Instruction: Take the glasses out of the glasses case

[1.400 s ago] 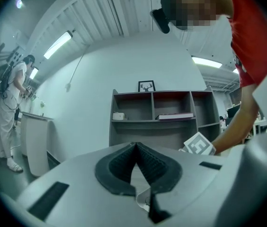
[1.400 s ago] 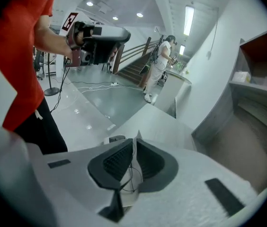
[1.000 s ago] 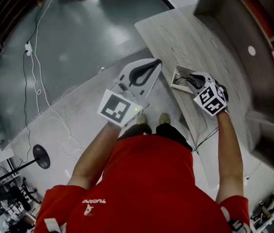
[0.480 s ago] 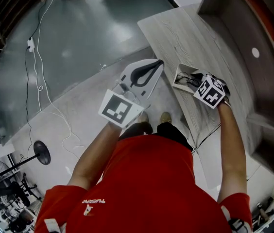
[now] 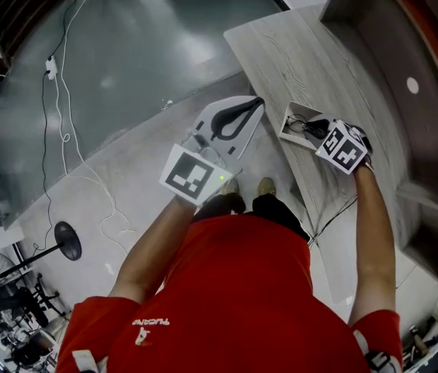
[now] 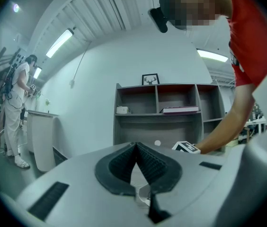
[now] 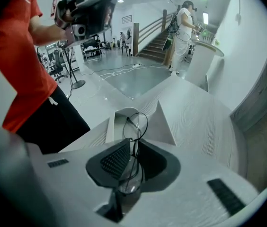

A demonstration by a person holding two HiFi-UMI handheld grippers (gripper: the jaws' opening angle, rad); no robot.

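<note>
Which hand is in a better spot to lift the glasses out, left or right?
Right. The right tool is down at the open case on the table, its jaws closing on the glasses. The left tool is shut, held over the floor, away from the case.

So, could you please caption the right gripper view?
Right gripper closing its jaws on thin-framed glasses at the open case.

We stood on a glossy grey-green floor (image 5: 126,45) beside a long, pale wood-grain table (image 5: 297,61). Against the plain white wall (image 6: 91,93) rose a grey open shelving unit with reddish-brown insides (image 6: 171,112). Long ceiling strip lights (image 6: 60,41) shone overhead, and a dark staircase (image 7: 152,38) climbed at the far end.
</note>
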